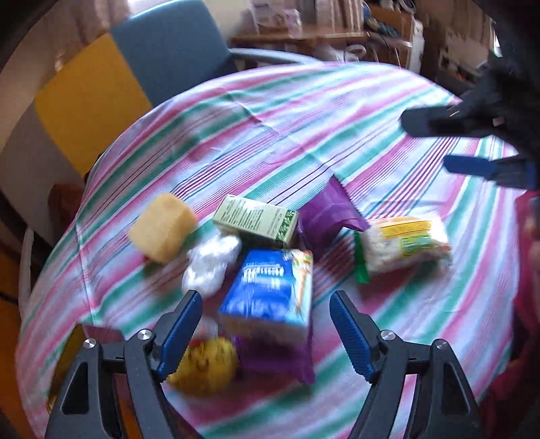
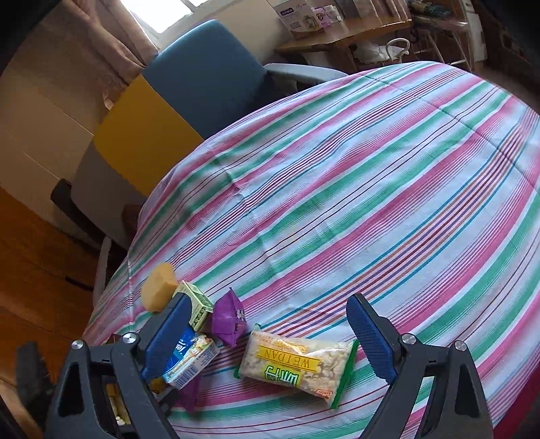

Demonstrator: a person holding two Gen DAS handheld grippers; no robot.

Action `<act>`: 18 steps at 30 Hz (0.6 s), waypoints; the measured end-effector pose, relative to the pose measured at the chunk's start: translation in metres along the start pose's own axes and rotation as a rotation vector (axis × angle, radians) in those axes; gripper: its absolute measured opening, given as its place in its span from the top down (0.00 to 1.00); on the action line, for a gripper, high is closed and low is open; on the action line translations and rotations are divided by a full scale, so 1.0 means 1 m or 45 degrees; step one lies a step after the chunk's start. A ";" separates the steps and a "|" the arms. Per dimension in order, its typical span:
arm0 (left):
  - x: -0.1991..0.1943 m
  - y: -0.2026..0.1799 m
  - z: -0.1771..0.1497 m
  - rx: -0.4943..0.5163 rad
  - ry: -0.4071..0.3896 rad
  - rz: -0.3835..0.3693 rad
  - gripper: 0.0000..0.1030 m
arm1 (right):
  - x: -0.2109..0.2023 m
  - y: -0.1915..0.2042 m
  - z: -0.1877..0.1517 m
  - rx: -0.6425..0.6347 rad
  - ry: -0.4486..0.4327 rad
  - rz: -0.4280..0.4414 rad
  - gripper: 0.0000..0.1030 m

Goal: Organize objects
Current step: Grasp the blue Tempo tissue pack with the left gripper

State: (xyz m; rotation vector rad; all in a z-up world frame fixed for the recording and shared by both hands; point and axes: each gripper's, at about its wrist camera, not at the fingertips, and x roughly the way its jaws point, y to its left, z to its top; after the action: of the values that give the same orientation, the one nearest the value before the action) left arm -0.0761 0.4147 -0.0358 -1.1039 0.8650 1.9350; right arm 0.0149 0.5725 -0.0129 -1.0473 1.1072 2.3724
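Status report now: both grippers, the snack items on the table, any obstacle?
Left gripper open, above blue box. Right gripper open, empty, over Weidan snack pack. Items clustered on striped tablecloth. No obstacle seen.

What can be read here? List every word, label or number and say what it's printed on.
"WEIDAN", upside down on the yellow band of the snack bag.
Large green characters under it on the same bag: not Latin script, not transcribed.
"jea", partly hidden letters, on the blue box.
Fine print on the green box: too small to read.
White logo on the purple packet: too small.
Boxes on the shelf: too blurred.
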 end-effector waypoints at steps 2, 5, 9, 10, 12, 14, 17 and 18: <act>0.014 0.000 0.007 0.038 0.038 0.010 0.22 | 0.000 0.000 0.000 0.000 0.006 0.015 0.09; 0.029 0.000 0.012 0.053 0.085 -0.017 0.32 | 0.001 0.001 0.000 0.000 0.017 0.033 0.09; 0.022 -0.002 0.006 0.011 0.011 -0.040 0.49 | 0.003 0.000 0.001 0.001 0.022 0.031 0.09; 0.015 -0.002 0.002 0.002 -0.019 -0.046 0.49 | 0.002 -0.001 0.001 0.003 0.022 0.028 0.09; -0.009 -0.006 -0.011 -0.032 -0.102 -0.091 0.49 | 0.001 -0.003 0.001 0.013 0.018 0.030 0.09; -0.030 -0.013 -0.028 -0.058 -0.155 -0.142 0.49 | 0.001 -0.004 0.002 0.016 0.018 0.025 0.09; -0.052 -0.032 -0.058 -0.082 -0.202 -0.202 0.49 | 0.003 -0.005 0.002 0.009 0.025 0.005 0.09; -0.056 -0.039 -0.069 -0.095 -0.210 -0.214 0.49 | 0.004 -0.004 0.002 0.007 0.031 -0.001 0.09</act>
State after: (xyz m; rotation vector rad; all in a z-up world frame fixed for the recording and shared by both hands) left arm 0.0043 0.3625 -0.0215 -1.0095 0.5965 1.8996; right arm 0.0136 0.5769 -0.0172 -1.0767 1.1212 2.3606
